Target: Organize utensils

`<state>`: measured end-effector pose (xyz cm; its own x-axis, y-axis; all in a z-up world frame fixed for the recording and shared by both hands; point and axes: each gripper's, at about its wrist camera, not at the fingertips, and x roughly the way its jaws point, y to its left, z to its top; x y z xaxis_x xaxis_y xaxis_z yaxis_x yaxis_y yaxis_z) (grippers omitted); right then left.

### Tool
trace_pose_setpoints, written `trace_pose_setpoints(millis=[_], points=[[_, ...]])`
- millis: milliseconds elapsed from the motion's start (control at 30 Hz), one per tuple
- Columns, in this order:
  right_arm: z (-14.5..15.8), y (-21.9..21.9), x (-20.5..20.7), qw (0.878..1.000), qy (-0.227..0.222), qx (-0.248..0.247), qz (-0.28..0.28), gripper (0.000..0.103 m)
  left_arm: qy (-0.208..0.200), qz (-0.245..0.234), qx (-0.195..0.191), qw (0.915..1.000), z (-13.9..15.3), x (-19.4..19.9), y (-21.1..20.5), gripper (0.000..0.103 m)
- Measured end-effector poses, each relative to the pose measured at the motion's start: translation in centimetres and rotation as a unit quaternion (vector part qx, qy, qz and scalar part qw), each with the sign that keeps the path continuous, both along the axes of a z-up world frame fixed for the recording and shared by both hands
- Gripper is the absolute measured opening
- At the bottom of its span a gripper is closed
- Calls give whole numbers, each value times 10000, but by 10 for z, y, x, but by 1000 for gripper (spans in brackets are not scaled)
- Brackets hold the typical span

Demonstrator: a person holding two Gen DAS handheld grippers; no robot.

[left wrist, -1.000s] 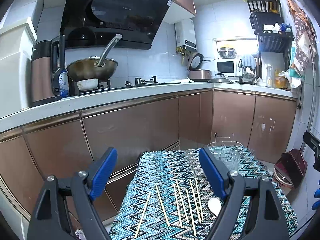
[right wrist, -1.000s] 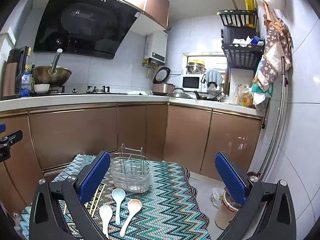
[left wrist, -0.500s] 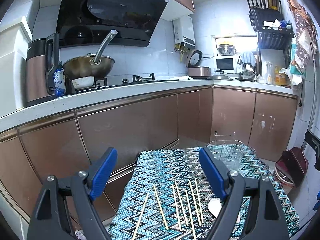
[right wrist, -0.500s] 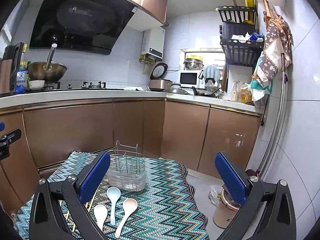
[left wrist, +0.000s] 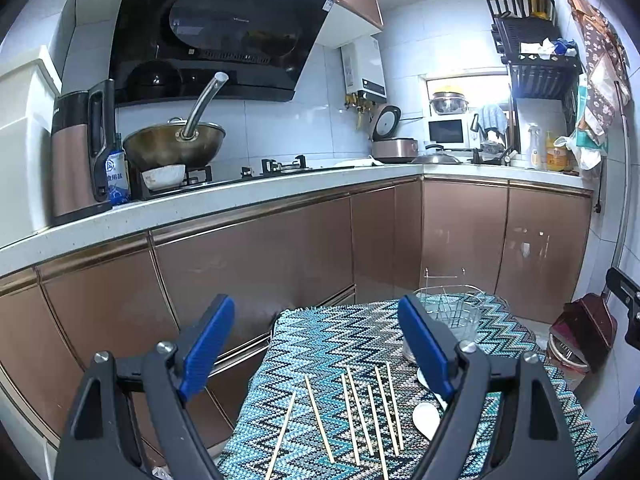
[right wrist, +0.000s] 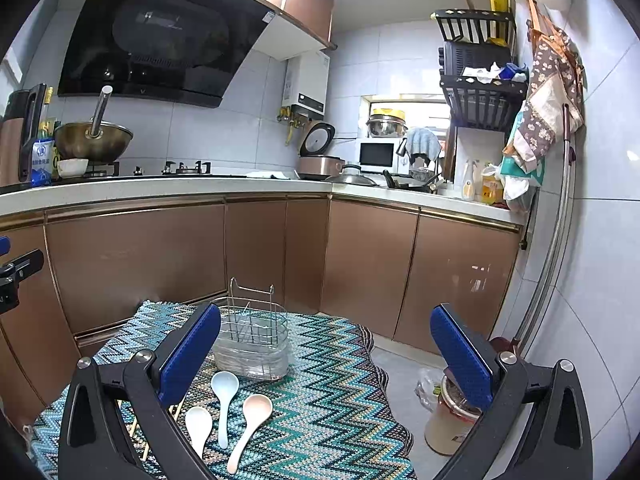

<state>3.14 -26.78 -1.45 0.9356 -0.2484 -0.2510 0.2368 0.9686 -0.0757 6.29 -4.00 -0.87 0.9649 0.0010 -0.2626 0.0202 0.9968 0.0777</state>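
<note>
Here, wire utensil caddy [right wrist: 253, 334] holding nothing visible, spoons [right wrist: 225, 394] just beside.

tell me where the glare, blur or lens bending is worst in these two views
Left wrist view: window blown out, counter edge bowed by fisheye, chopsticks sharp. Right wrist view: wall tile glare, vertical pipe curved, spoons crisp, corners vignetted black.

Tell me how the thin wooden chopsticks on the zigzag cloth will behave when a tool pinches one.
The thin wooden chopsticks look stiff and light, so one should lift easily. Lying flat on the woven zigzag cloth, they offer little height, so getting the open left tool under one may be fiddly. If round, they may roll when nudged.
</note>
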Motion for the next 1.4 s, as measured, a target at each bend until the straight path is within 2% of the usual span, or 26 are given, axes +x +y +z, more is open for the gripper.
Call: trace_pose_setpoints(millis=[667, 933, 1133, 1400], points=[[24, 22, -46, 9992, -379, -128, 83, 103, -303, 55, -22, 9995, 21, -48, 16, 83], [29, 22, -57, 9990, -420, -140, 105, 103, -327, 123, 7, 9994, 19, -57, 19, 83], [25, 19, -53, 9992, -370, -87, 151, 103, -110, 106, -51, 9999, 12, -47, 20, 83], [12, -2, -28, 9989, -19, 287, 370, 103, 498, 168, -340, 9980, 2, -6, 49, 83]])
